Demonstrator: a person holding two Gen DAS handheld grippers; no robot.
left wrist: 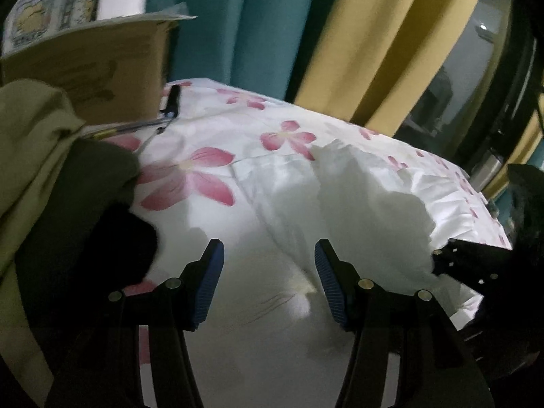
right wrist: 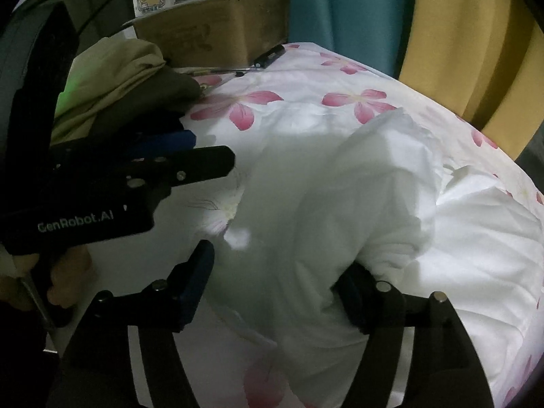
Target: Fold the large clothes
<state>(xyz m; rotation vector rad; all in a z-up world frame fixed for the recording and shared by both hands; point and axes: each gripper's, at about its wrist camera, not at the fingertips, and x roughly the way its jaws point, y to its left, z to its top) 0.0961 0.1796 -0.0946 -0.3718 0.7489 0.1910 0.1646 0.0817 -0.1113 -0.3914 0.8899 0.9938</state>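
The white garment (right wrist: pixel 323 204) lies bunched at frame centre on the flowered bedsheet (right wrist: pixel 367 102). Left gripper (left wrist: pixel 268 278) is spread w/ nothing between; right gripper (right wrist: pixel 282 292) is spread too (cloth draped over one finger), probably to re-grip.

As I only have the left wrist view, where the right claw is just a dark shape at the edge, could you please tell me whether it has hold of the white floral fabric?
Observer: No. The right claw stands open, with a raised fold of the white floral fabric between its fingers.
Operator: Thank you. How does my left claw sit relative to the olive clothes?
Observer: Seen side-on in the right wrist view, the left claw has its tips over the fabric, just in front of the olive clothes. I cannot tell whether they touch.
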